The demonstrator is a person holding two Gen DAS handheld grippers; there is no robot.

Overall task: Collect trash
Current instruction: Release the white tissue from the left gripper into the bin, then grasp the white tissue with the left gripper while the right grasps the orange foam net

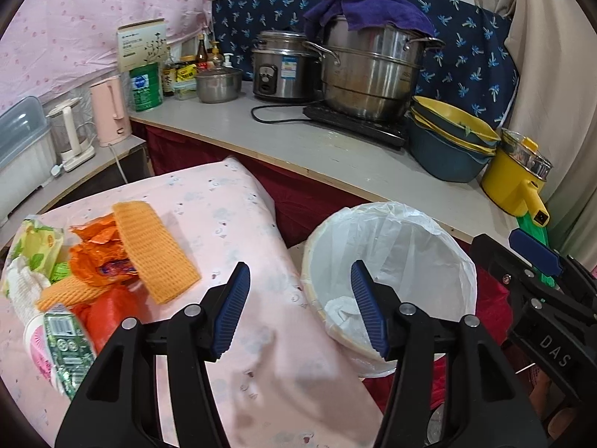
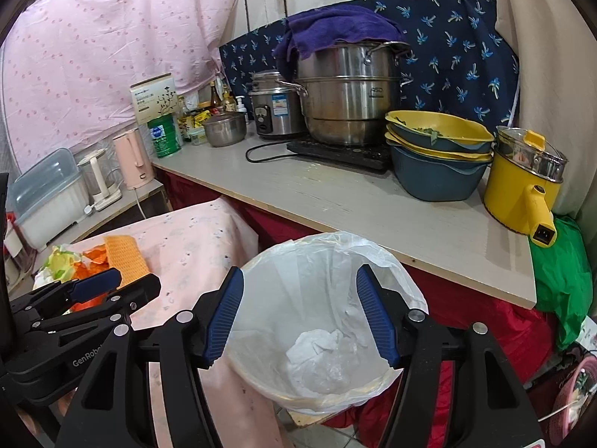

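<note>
My left gripper [image 1: 300, 272] is open and empty, above the pink cloth of a small table [image 1: 231, 224], beside the bin. On its left lies a trash pile: orange wrappers [image 1: 100, 257], an orange waffle cloth [image 1: 153, 250], a green-yellow wrapper [image 1: 37, 246] and a green packet [image 1: 67, 347]. A white-lined bin [image 1: 410, 216] stands on the right, with crumpled white paper [image 1: 339, 308] inside. My right gripper [image 2: 300, 280] hangs open over the bin [image 2: 335, 240], nothing between its pads, the paper [image 2: 317, 343] below. Each gripper shows in the other's view: right gripper [image 1: 522, 257], left gripper [image 2: 127, 283].
A long counter [image 2: 335, 194] runs behind the bin, carrying a steel steamer pot [image 2: 350, 93], a rice cooker [image 2: 272, 112], stacked bowls [image 2: 436, 149] and a yellow pot [image 2: 518, 190]. A pink kettle [image 2: 132, 160] stands on a lower shelf at left. A green bag [image 2: 563, 272] hangs at right.
</note>
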